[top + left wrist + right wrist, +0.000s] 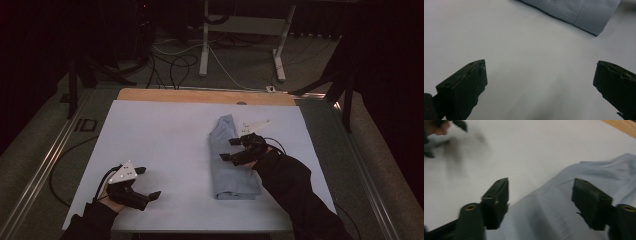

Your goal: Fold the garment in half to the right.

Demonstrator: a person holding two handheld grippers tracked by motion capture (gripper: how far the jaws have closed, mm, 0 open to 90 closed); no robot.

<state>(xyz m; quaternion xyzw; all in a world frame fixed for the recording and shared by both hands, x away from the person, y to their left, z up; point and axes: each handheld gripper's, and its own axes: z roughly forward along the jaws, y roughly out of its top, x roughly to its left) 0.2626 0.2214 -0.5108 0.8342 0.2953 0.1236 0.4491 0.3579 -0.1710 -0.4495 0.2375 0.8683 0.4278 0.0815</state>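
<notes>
A pale blue folded shirt (231,165) lies lengthwise on the white sheet, right of the middle. My right gripper (229,149) hovers over the shirt's middle, open, with nothing between its jaws. In the right gripper view the shirt (564,212) spreads under the two spread jaws. My left gripper (148,183) rests low near the front left of the sheet, open and empty. In the left gripper view a folded end of the shirt (584,12) lies far ahead at the top.
The white sheet (165,145) covers a wooden board whose bare strip (200,96) runs along the far edge. Beyond the table stand white table legs (204,40) and loose cables (175,65) on the floor. Dark stands flank both sides.
</notes>
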